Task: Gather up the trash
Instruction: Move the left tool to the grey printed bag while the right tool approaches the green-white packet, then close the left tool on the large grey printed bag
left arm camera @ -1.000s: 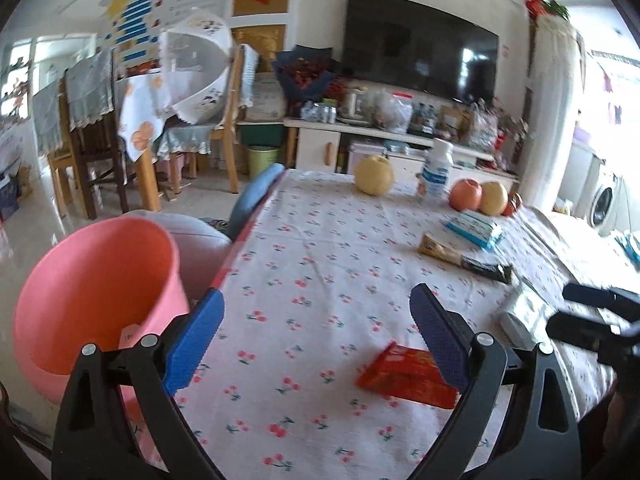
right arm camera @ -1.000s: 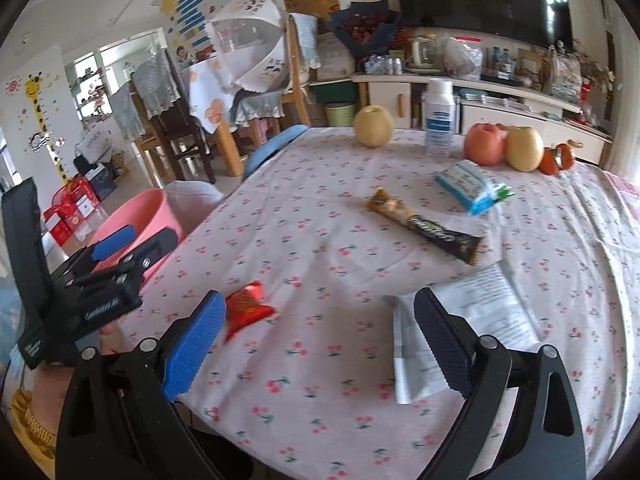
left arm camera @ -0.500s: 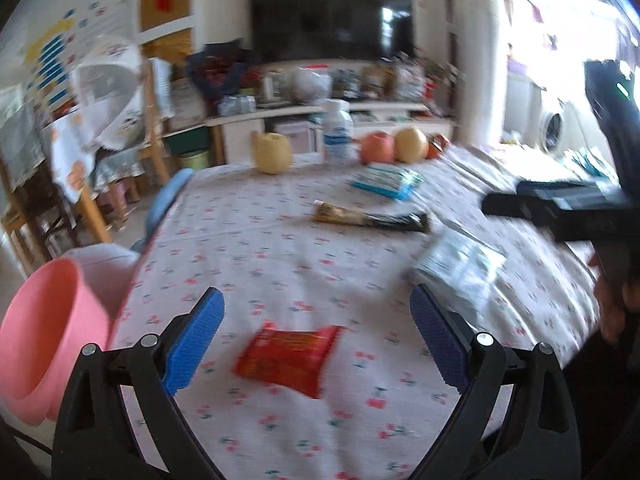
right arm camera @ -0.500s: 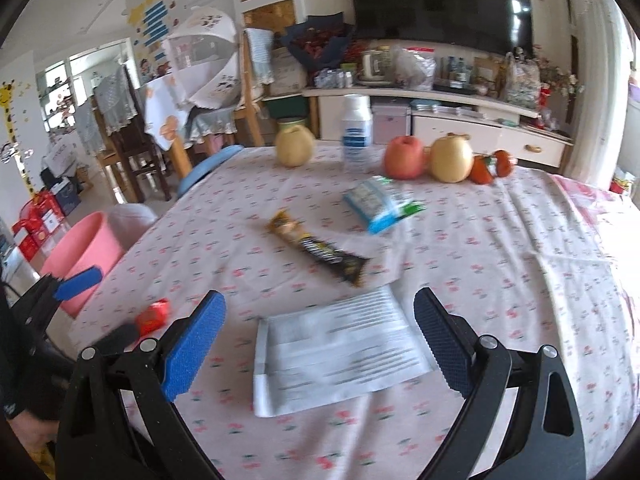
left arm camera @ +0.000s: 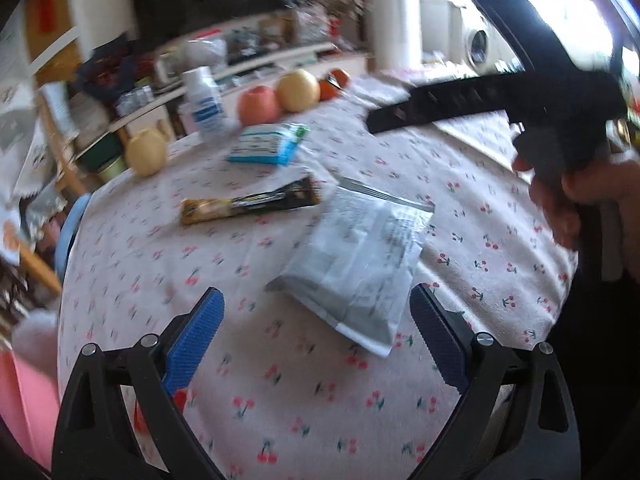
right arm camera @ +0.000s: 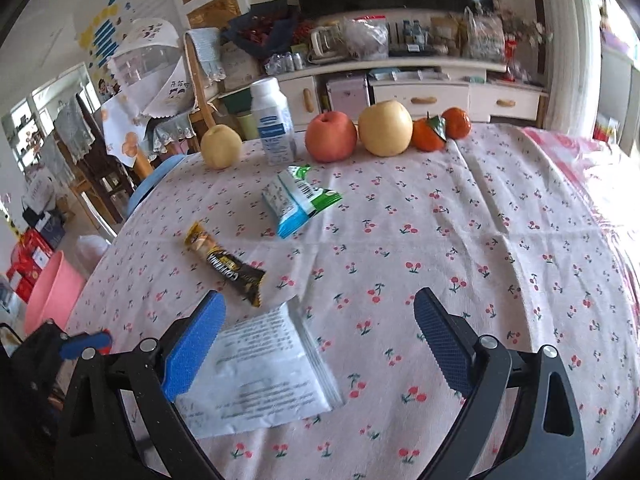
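Your left gripper (left arm camera: pixel 316 334) has swung right since a second ago: the red snack packet (left arm camera: pixel 178 398) that lay ahead of it now peeks out low behind its left finger, and the white printed pouch (left arm camera: pixel 356 256) sits just ahead between the fingers. Both blue-padded fingers are spread wide and hold nothing. Your right gripper (right arm camera: pixel 318 338) has also turned right across the desk (right arm camera: pixel 500 240); its fingers are wide apart and empty, hovering over the cherry-print cloth, with the white pouch (right arm camera: pixel 260 376) beneath and just behind its left finger.

Farther along the desk lie a dark brown and gold snack bar wrapper (right arm camera: pixel 224 262) and, beyond it, a blue, white and green packet (right arm camera: pixel 298 200). Along the far edge stand a pale pear (right arm camera: pixel 220 146), a white bottle with a blue label (right arm camera: pixel 273 122), a red apple (right arm camera: pixel 331 136), a yellow pear (right arm camera: pixel 385 128) and two oranges (right arm camera: pixel 442 128). A pink bin (right arm camera: pixel 52 294) stands on the floor off the desk's left side. In the left wrist view your right hand (left arm camera: pixel 588 204) grips the black handle at far right. That view is blurred
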Demonstrator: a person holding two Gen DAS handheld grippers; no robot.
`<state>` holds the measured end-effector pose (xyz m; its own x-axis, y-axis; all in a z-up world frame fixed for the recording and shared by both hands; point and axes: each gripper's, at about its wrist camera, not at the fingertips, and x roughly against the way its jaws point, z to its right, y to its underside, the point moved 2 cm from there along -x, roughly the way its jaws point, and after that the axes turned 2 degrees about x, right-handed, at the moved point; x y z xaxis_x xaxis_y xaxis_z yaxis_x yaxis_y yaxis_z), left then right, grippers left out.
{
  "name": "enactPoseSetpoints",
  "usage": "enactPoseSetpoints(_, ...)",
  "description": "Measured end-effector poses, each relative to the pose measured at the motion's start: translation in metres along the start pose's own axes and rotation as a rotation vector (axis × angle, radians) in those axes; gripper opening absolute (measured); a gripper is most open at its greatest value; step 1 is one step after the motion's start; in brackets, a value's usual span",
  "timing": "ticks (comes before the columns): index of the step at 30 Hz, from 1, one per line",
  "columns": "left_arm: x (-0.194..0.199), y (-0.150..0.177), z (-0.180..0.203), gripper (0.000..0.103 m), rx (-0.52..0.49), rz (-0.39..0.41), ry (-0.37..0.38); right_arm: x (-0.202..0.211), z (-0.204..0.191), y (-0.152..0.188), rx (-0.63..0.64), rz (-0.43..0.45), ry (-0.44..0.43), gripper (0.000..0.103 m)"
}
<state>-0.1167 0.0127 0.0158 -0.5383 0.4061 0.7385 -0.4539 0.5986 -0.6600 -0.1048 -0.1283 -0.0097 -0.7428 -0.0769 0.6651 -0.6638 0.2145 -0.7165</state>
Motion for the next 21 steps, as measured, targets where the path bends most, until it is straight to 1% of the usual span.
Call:
enactPoseSetpoints(4, -0.027, -0.013, 0.014, 0.094, -0.090, -0.083, 0.041, -0.010, 0.013, -0.007, -0.044, -0.019, -0.030, 0.094)
enactPoseSetpoints(6, -0.039, -0.016, 0.018, 0.094, -0.131, -0.122, 0.047, -0.018, 0.018, -0.010, -0.055, -0.035, -0.036, 0.094)
enactPoseSetpoints(8, -0.048, -0.018, 0.018, 0.094, -0.157, -0.148, 0.039, -0.026, 0.022, -0.013, -0.054, -0.048, -0.036, 0.094)
enactPoseSetpoints(9, -0.051, -0.019, 0.017, 0.094, -0.161, -0.164, 0.048, -0.029, 0.023, -0.014, -0.054, -0.053, -0.038, 0.094)
enactPoseSetpoints(11, -0.057, -0.023, 0.015, 0.094, -0.163, -0.195, 0.082, -0.037, 0.024, -0.018, -0.058, -0.068, -0.050, 0.094)
enactPoseSetpoints(14, -0.067, -0.026, 0.015, 0.095, -0.170, -0.227, 0.093, -0.048, 0.026, -0.023, -0.074, -0.080, -0.069, 0.094)
enactPoseSetpoints(16, -0.071, -0.030, 0.014, 0.096, -0.158, -0.231, 0.108, -0.053, 0.025, -0.026, -0.076, -0.081, -0.080, 0.094)
enactPoseSetpoints(21, -0.082, -0.035, 0.008, 0.096, -0.081, -0.242, 0.173, -0.066, 0.016, -0.033, -0.042, -0.088, -0.106, 0.094)
